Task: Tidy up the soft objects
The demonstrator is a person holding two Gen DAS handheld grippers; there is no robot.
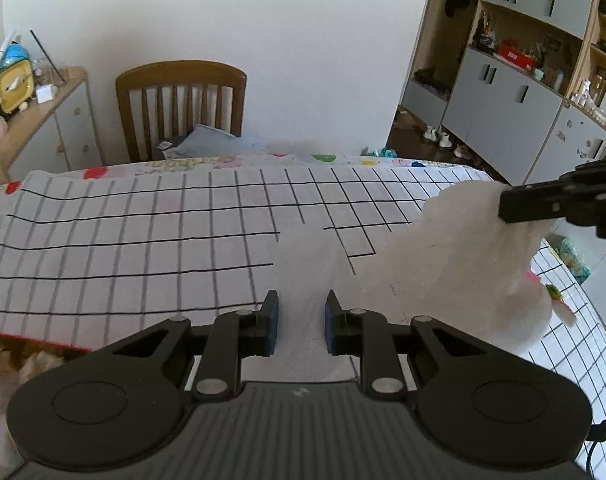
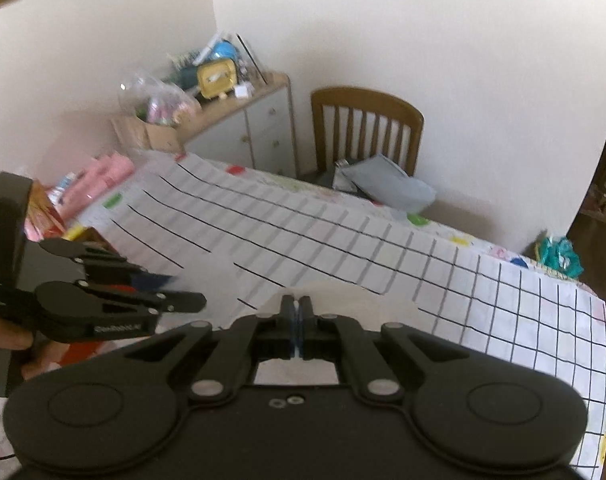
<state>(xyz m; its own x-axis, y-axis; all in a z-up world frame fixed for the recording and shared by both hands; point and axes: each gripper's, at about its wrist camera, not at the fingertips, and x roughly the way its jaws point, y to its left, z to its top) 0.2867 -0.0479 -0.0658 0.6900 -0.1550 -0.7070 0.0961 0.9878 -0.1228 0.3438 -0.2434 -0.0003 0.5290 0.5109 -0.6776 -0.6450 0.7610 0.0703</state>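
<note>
Left jaws: your left gripper (image 1: pixel 301 322) stands narrowly parted with white cloth (image 1: pixel 443 264) bunched between the blue pads; they look pressed on it, holding one edge.
Right jaws: your right gripper (image 2: pixel 296 306) is fully closed, pads together, pinching a thin fold of the same cloth.
Cloth: it hangs as a sagging span between your two grippers, above the table (image 1: pixel 123 240); in the left view it runs from 6 o'clock up to 3 o'clock, where the right gripper bites it.
Why held so: two grips well apart likely serve to spread the cloth for folding or laying flat.
Table: the grid cover looks bare under the cloth, so you have room to lay it down.
Chair: a chair (image 1: pixel 181 108) sits at 11 o'clock beyond the far edge, out of your way.
Risk: the left hold looks looser; the edge could slip.
</note>
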